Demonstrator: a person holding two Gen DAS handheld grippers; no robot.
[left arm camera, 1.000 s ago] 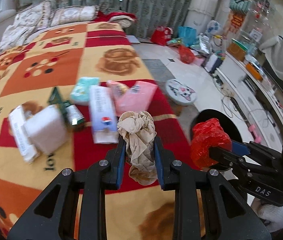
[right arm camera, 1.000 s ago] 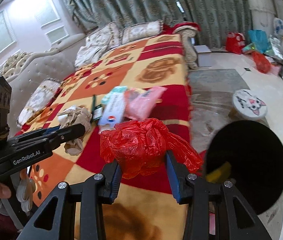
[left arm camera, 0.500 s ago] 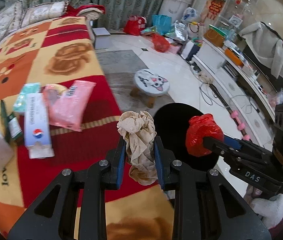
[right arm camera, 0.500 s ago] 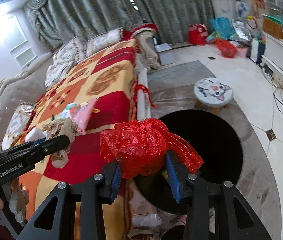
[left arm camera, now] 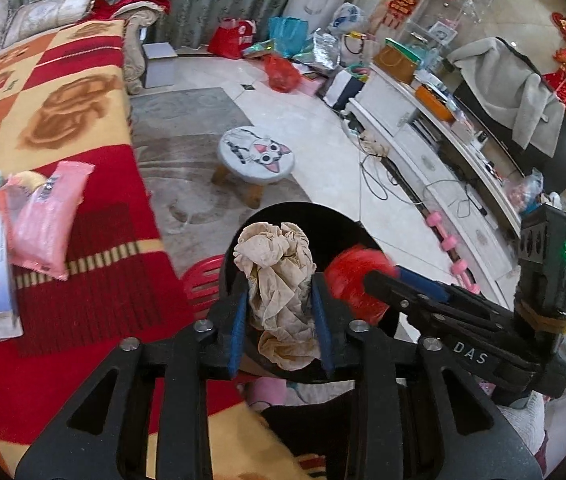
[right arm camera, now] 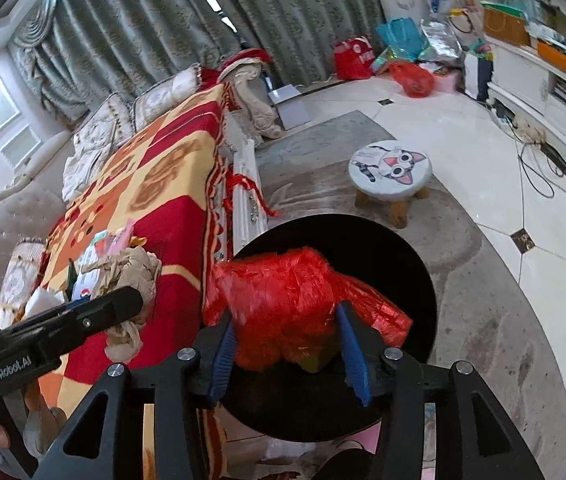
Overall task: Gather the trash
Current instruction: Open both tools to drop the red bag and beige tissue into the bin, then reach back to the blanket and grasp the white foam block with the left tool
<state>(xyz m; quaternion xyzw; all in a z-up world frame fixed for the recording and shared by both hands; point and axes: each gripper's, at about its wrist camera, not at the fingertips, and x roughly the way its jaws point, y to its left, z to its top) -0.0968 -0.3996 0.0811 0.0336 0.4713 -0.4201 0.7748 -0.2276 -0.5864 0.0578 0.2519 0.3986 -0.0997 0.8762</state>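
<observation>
**Operator:** I have both grippers over the black bin (right arm camera: 403,248) beside the bed (left arm camera: 63,120), so whatever I let go should fall inside. My left gripper (left arm camera: 279,320) has a crumpled brown paper wad (left arm camera: 279,276) between its blue pads.

**Listener:** Is it gripped?

**Operator:** Barely. The jaws have just been opening; the paper seems to touch the pads, loosely. My right gripper (right arm camera: 289,346) has also been opening around the red plastic bag (right arm camera: 283,300). The bag bulges between the parted jaws, blurred, above the bin's mouth.

**Listener:** Anything left?

**Operator:** Packets (left arm camera: 39,216) lie on the blanket.
</observation>
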